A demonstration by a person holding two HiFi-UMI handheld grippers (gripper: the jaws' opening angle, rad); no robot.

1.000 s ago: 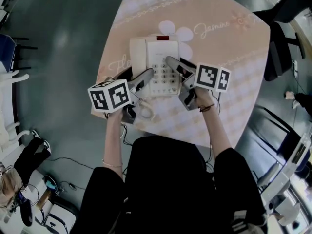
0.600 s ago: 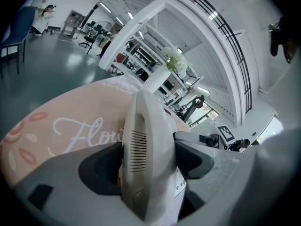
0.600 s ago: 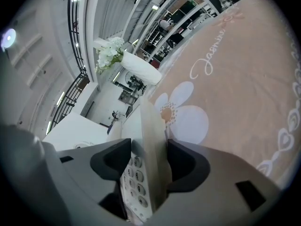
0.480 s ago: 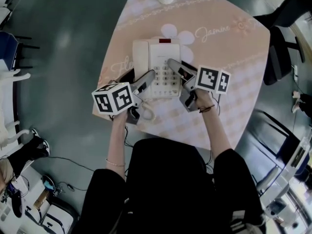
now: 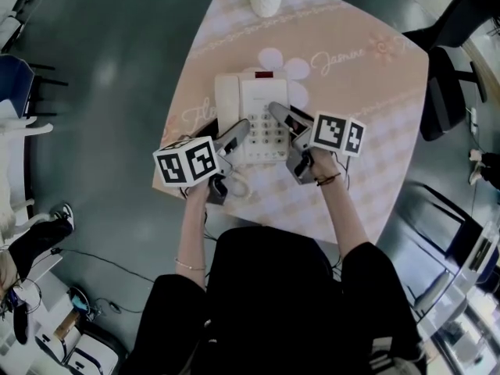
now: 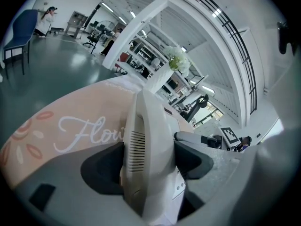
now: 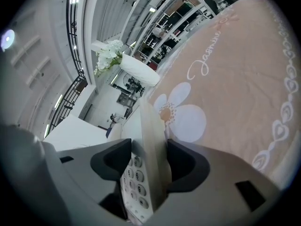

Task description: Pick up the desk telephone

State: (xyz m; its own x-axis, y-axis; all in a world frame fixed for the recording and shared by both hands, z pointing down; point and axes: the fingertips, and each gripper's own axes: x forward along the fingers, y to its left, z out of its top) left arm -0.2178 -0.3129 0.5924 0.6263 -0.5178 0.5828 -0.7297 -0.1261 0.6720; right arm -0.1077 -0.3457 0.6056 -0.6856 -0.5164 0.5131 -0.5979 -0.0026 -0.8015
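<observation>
Left gripper (image 5: 238,129) and right gripper (image 5: 275,110), jaws tight on 2 sides of the desk telephone (image 5: 262,92).

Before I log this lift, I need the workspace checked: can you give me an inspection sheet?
Surface: peach flower-printed tablecloth, lying flat on the table.
Job's things: white push-button desk telephone, handset on its cradle.
Clutter: white vase of flowers at the far edge, apart from the telephone.
Grippers: left hand-held gripper shut on the telephone's left edge; right hand-held gripper shut on its right edge, beside the keypad.
Cables: white coiled cord by the left gripper; thin dark cable on the floor.
Surroundings: grey floor; dark office chair to the right; blue chair to the left.
</observation>
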